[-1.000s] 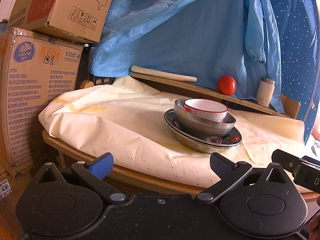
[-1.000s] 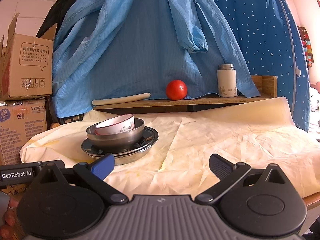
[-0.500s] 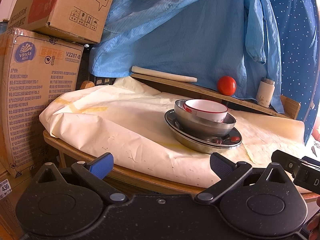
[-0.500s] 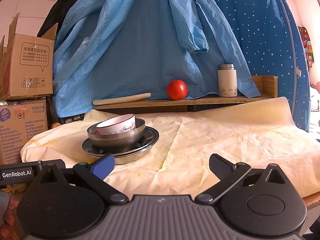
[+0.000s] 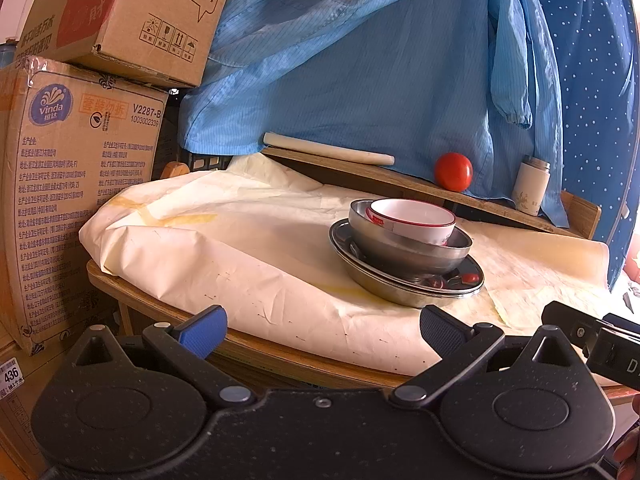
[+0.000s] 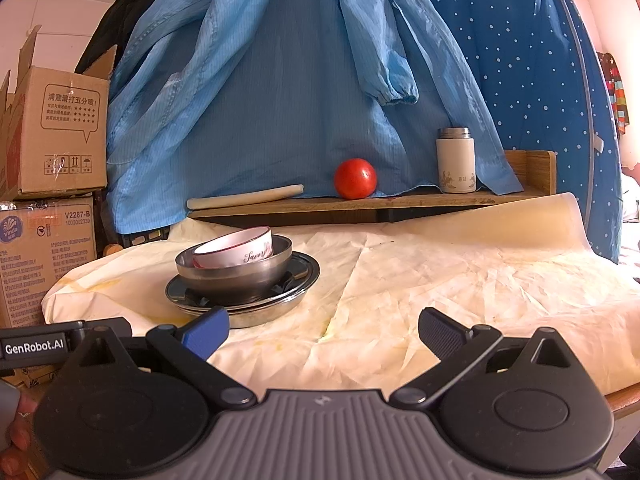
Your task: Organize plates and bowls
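A white bowl with a red rim [image 5: 412,220] [image 6: 236,249] sits tilted inside a steel bowl [image 5: 404,250] [image 6: 236,274], which stands on steel plates [image 5: 404,288] [image 6: 272,304] on the paper-covered table [image 5: 224,248] [image 6: 460,280]. My left gripper [image 5: 320,326] is open and empty, held off the table's near edge, left of the stack. My right gripper [image 6: 322,328] is open and empty over the table's front edge, right of the stack. The right gripper's body shows at the right edge of the left wrist view [image 5: 592,340].
A wooden shelf [image 6: 360,202] at the back holds a red tomato [image 6: 355,179] [image 5: 453,172], a white flask [image 6: 455,160] [image 5: 531,186] and a pale rolled sheet [image 6: 244,198]. Cardboard boxes [image 5: 76,184] stand left of the table. Blue garments [image 6: 280,80] hang behind.
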`<state>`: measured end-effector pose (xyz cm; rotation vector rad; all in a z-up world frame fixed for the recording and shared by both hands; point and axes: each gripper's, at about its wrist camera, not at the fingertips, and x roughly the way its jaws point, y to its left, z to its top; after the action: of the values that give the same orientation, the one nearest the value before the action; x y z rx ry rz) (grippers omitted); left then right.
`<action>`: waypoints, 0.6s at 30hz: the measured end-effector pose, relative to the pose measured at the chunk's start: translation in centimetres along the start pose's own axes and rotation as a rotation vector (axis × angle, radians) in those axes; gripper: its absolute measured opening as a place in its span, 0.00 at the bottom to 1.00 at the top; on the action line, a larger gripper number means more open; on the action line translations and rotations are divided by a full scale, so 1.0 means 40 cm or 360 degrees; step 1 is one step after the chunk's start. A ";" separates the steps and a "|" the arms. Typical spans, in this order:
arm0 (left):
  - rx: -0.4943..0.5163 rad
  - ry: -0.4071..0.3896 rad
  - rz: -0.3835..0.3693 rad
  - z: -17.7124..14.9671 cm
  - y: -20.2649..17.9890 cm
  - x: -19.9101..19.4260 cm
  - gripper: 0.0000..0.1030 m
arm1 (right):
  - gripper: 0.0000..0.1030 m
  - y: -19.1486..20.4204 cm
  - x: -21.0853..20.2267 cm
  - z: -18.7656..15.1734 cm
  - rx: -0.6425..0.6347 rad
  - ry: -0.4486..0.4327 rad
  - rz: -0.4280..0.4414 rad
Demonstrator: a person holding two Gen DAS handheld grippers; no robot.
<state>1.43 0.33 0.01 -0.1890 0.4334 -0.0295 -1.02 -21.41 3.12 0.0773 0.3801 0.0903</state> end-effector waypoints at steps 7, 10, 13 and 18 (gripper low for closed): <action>0.0000 -0.0001 0.0000 0.000 0.000 0.000 0.99 | 1.00 0.000 0.000 0.000 0.0000 -0.0001 -0.0001; 0.0000 -0.0001 -0.0001 -0.001 0.000 0.000 0.99 | 1.00 0.001 -0.001 0.000 0.0001 0.0000 0.0000; -0.0001 -0.0002 -0.0002 -0.001 0.000 0.000 0.99 | 1.00 0.001 -0.001 0.000 -0.0001 -0.0001 0.0001; -0.0002 -0.0002 0.0001 -0.002 0.000 0.001 0.99 | 1.00 0.003 -0.001 0.001 -0.0001 -0.0003 0.0001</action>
<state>1.43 0.32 -0.05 -0.1900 0.4321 -0.0286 -1.06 -21.27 3.17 0.0766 0.3783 0.0909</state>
